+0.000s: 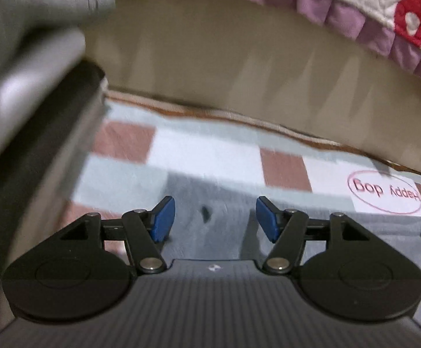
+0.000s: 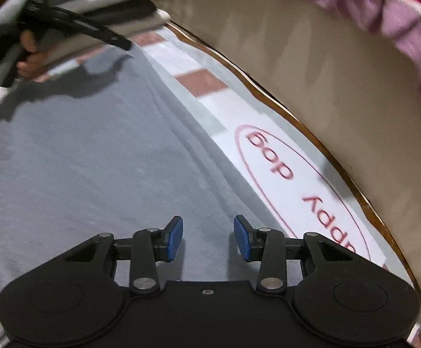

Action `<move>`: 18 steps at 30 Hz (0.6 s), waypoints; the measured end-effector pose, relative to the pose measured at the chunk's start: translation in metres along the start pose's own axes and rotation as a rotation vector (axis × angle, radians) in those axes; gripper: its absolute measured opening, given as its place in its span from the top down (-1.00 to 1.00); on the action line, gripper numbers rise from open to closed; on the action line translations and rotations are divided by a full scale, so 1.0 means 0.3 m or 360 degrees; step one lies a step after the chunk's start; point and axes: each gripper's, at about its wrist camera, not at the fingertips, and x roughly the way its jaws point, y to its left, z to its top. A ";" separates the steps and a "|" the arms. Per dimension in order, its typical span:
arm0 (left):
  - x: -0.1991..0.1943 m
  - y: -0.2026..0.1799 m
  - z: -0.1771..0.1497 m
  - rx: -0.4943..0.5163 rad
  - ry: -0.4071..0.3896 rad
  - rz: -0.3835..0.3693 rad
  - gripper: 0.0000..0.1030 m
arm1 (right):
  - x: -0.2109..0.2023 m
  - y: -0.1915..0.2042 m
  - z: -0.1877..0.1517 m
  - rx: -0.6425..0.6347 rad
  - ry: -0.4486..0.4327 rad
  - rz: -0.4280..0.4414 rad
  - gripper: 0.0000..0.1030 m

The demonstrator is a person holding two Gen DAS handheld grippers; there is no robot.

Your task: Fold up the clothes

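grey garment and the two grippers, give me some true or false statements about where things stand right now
1. The grey garment lies spread on a checked cloth. True.
2. The right gripper is clamped on a fold of the garment. False: its fingers stand apart over the fabric with nothing between them.
3. The left gripper is open. True.
4. The printed oval on the cloth is covered by the garment. False: it lies bare beside the garment's edge.
5. A purple ruffle shows beyond the beige wall. True.
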 end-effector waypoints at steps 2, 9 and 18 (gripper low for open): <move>0.021 -0.007 -0.022 0.0020 0.0063 -0.0038 -0.19 | 0.028 -0.027 -0.006 0.0007 0.0008 -0.0035 0.14; 0.003 -0.108 -0.058 0.0231 0.0120 -0.0057 0.77 | 0.068 -0.039 -0.028 -0.0048 0.0103 -0.0039 0.04; -0.193 -0.235 -0.185 0.0525 0.0244 -0.0525 0.73 | 0.111 -0.036 -0.050 -0.0057 0.0050 -0.0121 -0.31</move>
